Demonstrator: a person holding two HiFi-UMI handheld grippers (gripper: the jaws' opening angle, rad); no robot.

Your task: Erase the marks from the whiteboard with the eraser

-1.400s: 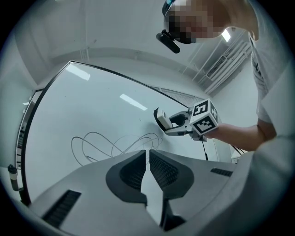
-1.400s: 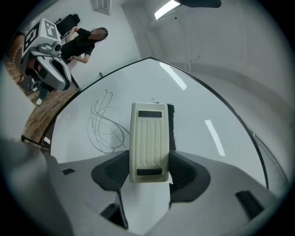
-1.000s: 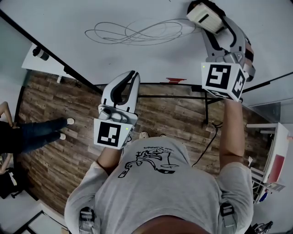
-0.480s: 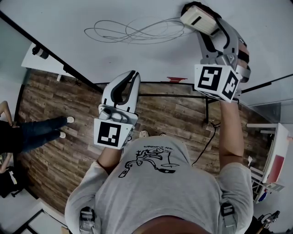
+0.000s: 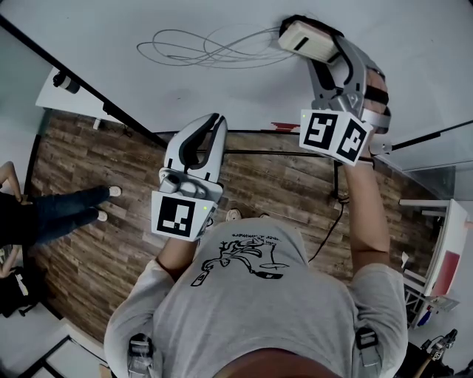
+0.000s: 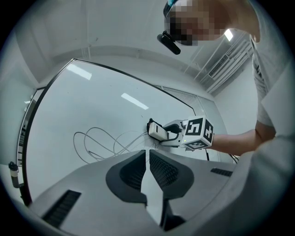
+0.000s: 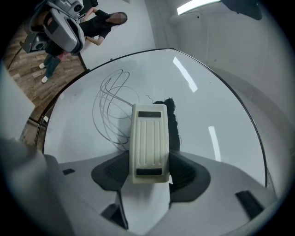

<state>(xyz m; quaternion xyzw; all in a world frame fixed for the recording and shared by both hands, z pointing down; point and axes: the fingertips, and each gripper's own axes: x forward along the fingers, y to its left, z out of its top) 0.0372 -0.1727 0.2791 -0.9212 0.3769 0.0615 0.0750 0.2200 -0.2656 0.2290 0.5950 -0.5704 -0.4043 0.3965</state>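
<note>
Whiteboard: the large white board (image 5: 148, 22) fills the top of the head view, with a thin grey looping scribble (image 5: 214, 48) at upper centre.
Eraser place: the cream ribbed plastic eraser with a black felt pad (image 5: 309, 40) sits at upper right of the head view, at the right end of the scribble, seemingly against the board.
Right hand-held gripper (image 7: 148, 161): clamped on the eraser's near end, one jaw on each long side.
Left hand-held gripper (image 6: 147, 161): jaws together with nothing between them, held low and well apart from the board.
Eraser axis: its long axis runs along the jaws, with the free end pointing toward the loops at the left of the head view; the ribbed back faces the right gripper view.
Risk: only the near end is held, so hard pressure may pivot or slip the eraser.
Risk: a tilted felt would likely leave streaks.
</note>
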